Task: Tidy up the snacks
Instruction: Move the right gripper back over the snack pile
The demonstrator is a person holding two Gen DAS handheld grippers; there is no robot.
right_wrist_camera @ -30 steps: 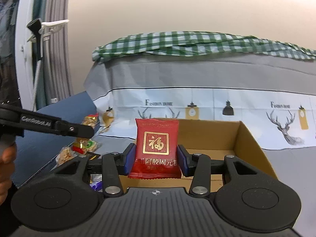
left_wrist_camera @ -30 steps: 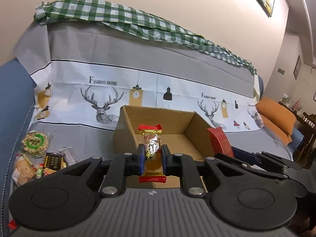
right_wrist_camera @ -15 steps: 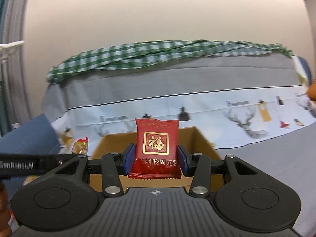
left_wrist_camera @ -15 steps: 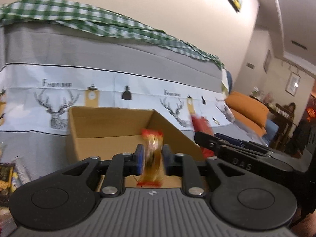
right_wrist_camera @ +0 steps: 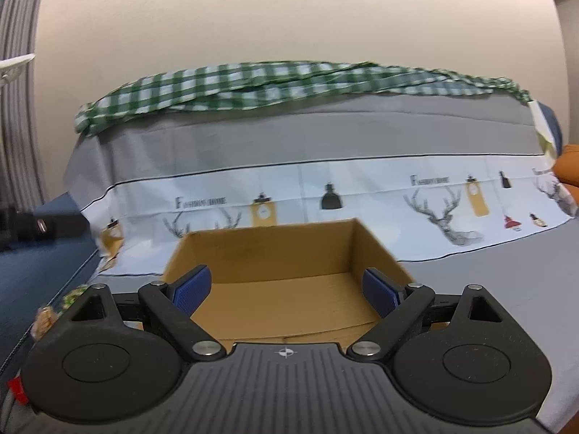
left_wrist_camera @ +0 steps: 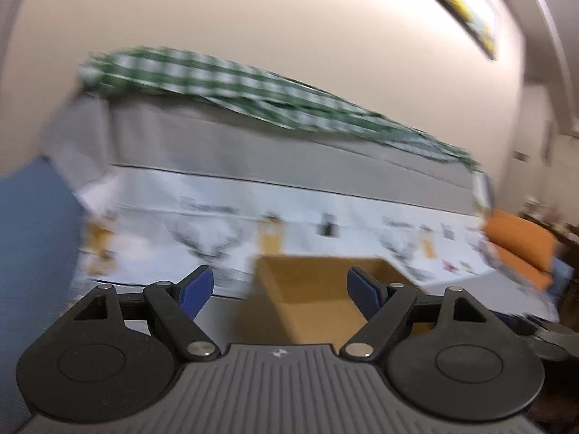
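Evidently both tools sit at the near edge of the cardboard box [right_wrist_camera: 275, 278] so that whatever leaves them falls inside. On the right gripper [right_wrist_camera: 286, 291] the jaws are spreading wide with nothing between them, aimed over the box's open top; its floor, as far as shown, looks bare. On the left gripper [left_wrist_camera: 280, 291] the jaws are likewise opening and empty, the blurred box just beyond them. A few loose snacks [right_wrist_camera: 54, 311] lie on the sofa seat [right_wrist_camera: 506, 271], left of the box, probably awaiting their turn.
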